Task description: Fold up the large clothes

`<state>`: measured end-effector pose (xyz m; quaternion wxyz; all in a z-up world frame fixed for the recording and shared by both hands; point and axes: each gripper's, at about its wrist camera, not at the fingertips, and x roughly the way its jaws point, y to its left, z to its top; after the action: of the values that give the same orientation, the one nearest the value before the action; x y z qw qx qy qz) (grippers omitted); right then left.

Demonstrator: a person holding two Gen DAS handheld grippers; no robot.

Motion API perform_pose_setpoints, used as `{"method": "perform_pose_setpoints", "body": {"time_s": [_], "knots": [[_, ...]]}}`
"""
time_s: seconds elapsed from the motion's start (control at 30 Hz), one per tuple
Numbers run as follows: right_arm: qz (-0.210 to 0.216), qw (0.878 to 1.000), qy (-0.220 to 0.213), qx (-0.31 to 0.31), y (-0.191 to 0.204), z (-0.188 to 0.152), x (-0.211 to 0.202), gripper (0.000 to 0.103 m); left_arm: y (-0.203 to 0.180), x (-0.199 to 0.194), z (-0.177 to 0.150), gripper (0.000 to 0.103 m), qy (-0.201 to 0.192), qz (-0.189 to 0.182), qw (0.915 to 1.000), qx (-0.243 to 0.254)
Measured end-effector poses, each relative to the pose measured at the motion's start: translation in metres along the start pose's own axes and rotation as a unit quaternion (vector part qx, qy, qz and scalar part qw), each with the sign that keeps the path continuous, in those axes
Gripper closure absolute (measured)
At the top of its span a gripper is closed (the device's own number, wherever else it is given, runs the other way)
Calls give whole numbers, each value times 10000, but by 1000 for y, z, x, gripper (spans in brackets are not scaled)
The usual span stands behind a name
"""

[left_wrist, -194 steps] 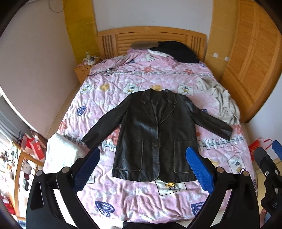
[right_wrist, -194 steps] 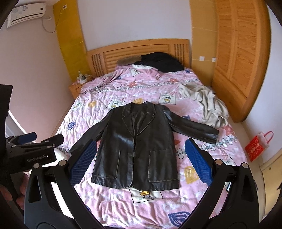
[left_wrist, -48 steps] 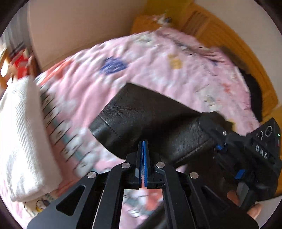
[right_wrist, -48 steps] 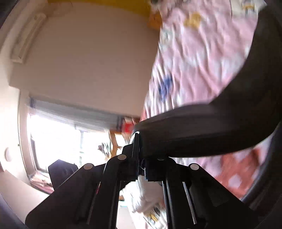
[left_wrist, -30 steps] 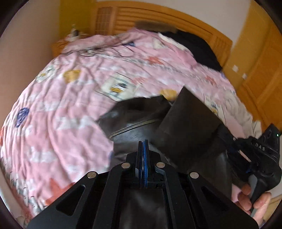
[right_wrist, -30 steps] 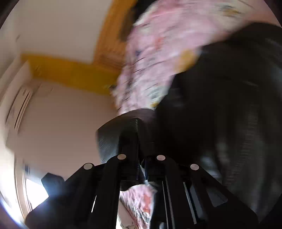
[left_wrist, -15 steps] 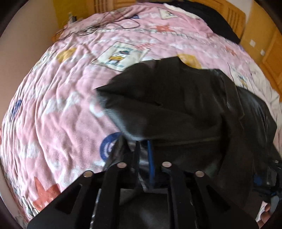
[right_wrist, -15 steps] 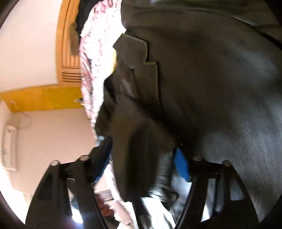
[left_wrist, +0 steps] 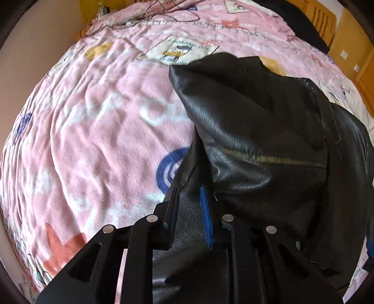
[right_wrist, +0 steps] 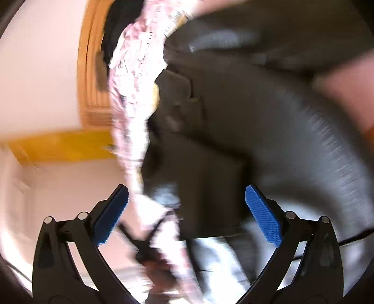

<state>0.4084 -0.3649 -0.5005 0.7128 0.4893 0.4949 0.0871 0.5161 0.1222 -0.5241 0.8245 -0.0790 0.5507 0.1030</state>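
The black leather jacket (left_wrist: 268, 131) lies on the pink bedspread (left_wrist: 98, 121), its left sleeve folded across the body. My left gripper (left_wrist: 189, 194) hovers low over the jacket's left edge, jaws a small gap apart, nothing between them. In the blurred right wrist view the jacket (right_wrist: 257, 117) fills the right side. My right gripper (right_wrist: 187, 203) is wide open and empty, its blue pads (right_wrist: 261, 210) clear of the leather.
A wooden headboard (left_wrist: 322, 16) with a dark garment (left_wrist: 301, 21) stands at the far end. Cables (left_wrist: 149, 14) lie on the bedspread near the far left. A light garment (left_wrist: 357, 103) lies at the right edge.
Both grippers carried the left sleeve over the jacket body and let it go. The left jaws parted slightly; the right jaws opened wide and are swinging away.
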Motion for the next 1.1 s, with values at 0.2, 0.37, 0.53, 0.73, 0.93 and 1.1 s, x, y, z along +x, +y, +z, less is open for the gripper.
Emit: {"method": "perform_pose_setpoints", "body": {"time_s": [0.2,0.37,0.53,0.73,0.93,1.1], "knots": [[-1747,9084,-374,-3780,95,-69,13,6,-10,-25,-17,75,-147,-57,9995,262],[-1902,8003,193,-5684,132,-144,71,6,-14,-36,-42,48,-122,-115,9991,384],[-2754,6560,265,-7022,120,-183,135,29,-2,-21,-62,29,105,-63,9996,235],[-3158,6589,327,-6820,108,-156,155,81,8,-1,-74,27,128,563,9978,329],[-2850,7523,-129,-5939,134,-91,98,93,26,17,-75,22,-53,1302,9909,334],[-2678,8333,-756,-4776,137,-12,37,94,40,19,-68,22,-224,1772,9838,160]]}}
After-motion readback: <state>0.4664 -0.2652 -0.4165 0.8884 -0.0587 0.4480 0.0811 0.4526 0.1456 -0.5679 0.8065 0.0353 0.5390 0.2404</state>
